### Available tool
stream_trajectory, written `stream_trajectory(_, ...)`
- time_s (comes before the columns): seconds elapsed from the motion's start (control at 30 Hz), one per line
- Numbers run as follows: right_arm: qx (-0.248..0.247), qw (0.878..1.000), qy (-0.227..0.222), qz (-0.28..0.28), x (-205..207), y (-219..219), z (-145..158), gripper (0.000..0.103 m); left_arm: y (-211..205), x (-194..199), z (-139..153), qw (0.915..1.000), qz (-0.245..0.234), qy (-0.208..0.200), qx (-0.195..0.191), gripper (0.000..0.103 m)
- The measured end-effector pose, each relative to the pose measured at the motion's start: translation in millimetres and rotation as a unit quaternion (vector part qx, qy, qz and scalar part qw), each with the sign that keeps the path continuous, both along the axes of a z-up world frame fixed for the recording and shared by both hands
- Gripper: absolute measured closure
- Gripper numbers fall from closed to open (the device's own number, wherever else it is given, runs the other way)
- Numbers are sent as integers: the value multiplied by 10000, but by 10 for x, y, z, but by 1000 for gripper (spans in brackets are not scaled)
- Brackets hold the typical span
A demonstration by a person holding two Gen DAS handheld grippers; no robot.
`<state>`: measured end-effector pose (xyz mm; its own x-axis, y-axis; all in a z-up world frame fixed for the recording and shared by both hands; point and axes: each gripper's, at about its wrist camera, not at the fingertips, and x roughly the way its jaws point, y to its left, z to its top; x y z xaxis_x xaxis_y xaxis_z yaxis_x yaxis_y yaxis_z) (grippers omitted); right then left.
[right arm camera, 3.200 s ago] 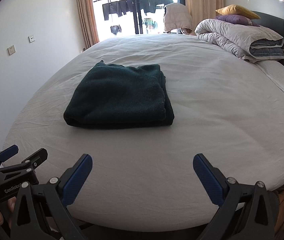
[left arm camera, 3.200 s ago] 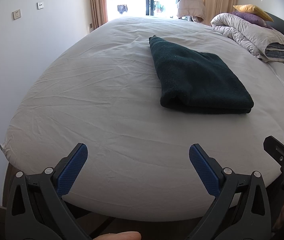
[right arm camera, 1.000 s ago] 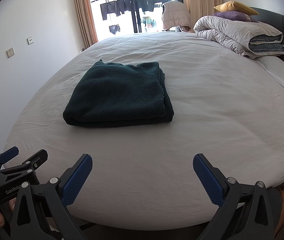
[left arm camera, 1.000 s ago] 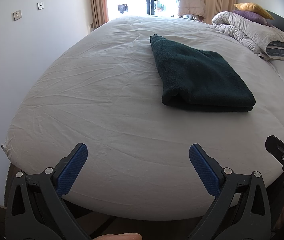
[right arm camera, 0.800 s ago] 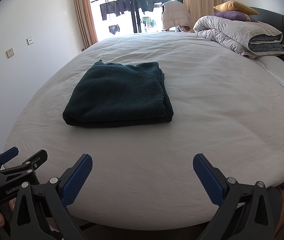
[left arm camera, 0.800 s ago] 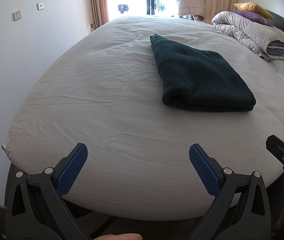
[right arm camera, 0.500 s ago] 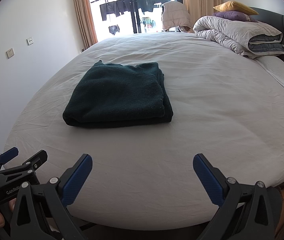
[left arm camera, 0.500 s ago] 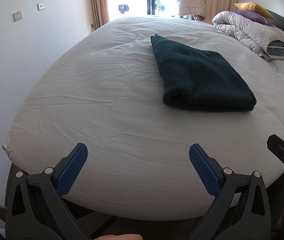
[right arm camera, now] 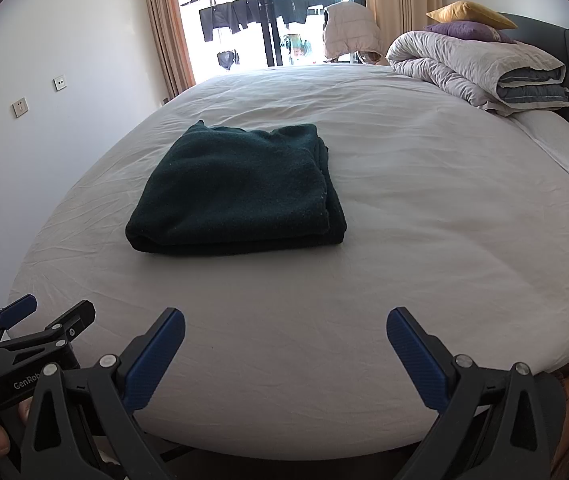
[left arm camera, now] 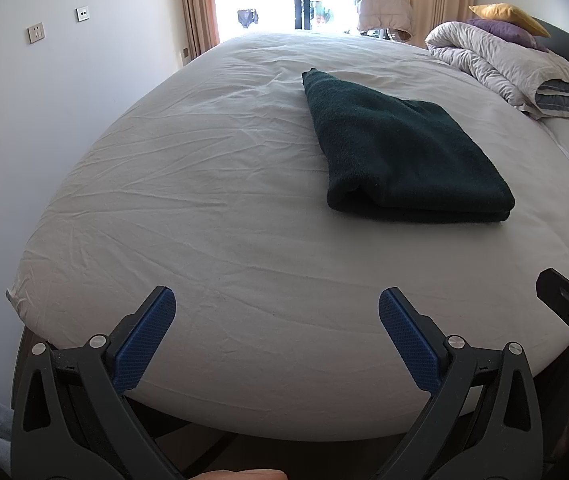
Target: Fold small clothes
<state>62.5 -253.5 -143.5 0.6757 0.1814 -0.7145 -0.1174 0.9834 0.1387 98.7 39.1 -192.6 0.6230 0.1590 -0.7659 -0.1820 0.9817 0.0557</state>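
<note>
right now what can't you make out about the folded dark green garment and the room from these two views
- Folded dark green garment: its type; the folds hide its shape in both views.
- Its underside: hidden against the white bedsheet.
- Left gripper and right gripper: handles cut off by the bottom edges.
- Clothes on the balcony line: too small and backlit to identify.
- Folded duvet: hides the bed behind it.

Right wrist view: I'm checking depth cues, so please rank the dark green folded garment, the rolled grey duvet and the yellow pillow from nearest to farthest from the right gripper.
1. Dark green folded garment: mid-bed, ahead and left of the right gripper.
2. Rolled grey duvet: far right, by the headboard.
3. Yellow pillow: stacked above the duvet, farthest back.
</note>
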Motion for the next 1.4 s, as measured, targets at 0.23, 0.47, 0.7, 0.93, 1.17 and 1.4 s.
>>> stream_trajectory(0.23,4,10000,-1,-1,0,-2,0,0,3,-2,-3,10000,10,-5,19,0)
stream_trajectory(0.47,5,10000,3,2,-2,-4,0,0,-2,-15,-1,10000,30,-1,21,0)
stream_trajectory(0.7,10,10000,5,-1,-6,-1,4,0,-9,-16,-4,10000,44,2,31,0)
stream_trajectory(0.93,16,10000,3,-4,-18,17,7,0,-9,-15,-9,10000,48,4,36,0)
stream_trajectory(1.17,16,10000,9,-2,-15,20,8,0,-6,-20,-12,10000,80,17,33,0)
stream_trajectory(1.4,25,10000,17,-5,-15,29,10,0,-8,-23,-13,10000,87,28,37,0)
